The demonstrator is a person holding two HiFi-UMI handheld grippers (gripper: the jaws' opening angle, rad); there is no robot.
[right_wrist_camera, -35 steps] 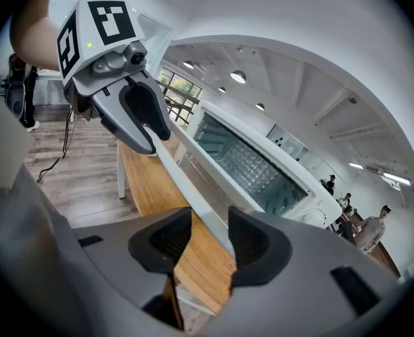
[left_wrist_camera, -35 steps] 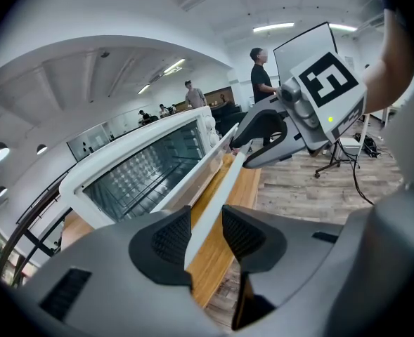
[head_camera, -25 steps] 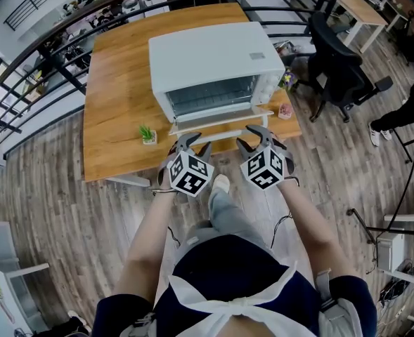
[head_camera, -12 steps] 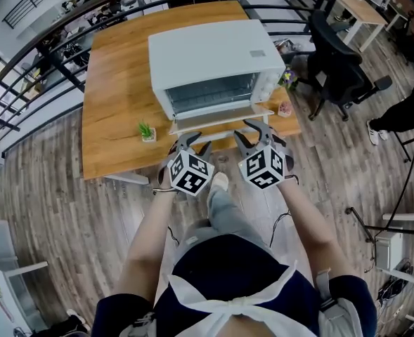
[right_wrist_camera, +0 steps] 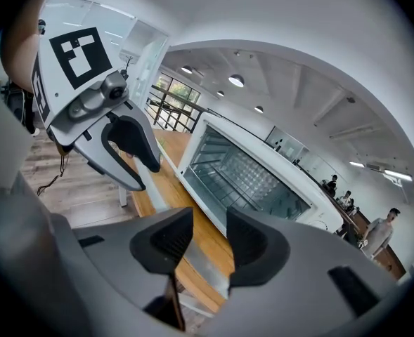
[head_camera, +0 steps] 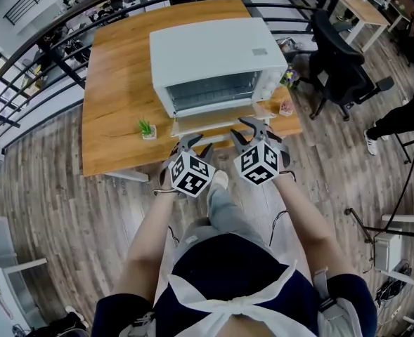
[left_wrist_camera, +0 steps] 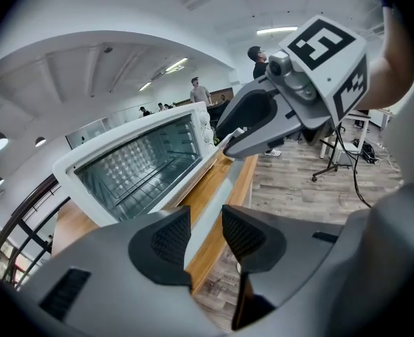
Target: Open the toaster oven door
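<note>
Head view: the toaster oven (head_camera: pixel 210 55) is sitting on the wooden table (head_camera: pixel 115 104) with its door (head_camera: pixel 214 123) lying lowered. You are holding the left gripper (head_camera: pixel 190 144) just before the door's front edge and the right gripper (head_camera: pixel 254 128) at its right end.
Left gripper view: the left gripper (left_wrist_camera: pixel 206 208) is standing spread, and the door (left_wrist_camera: pixel 204 234) edge is showing in the gap, unpinched.
Right gripper view: the jaws of the right gripper (right_wrist_camera: pixel 208 239) have just been closing. They are standing apart, and the door (right_wrist_camera: pixel 201 262) edge is showing between them, not pressed.
</note>
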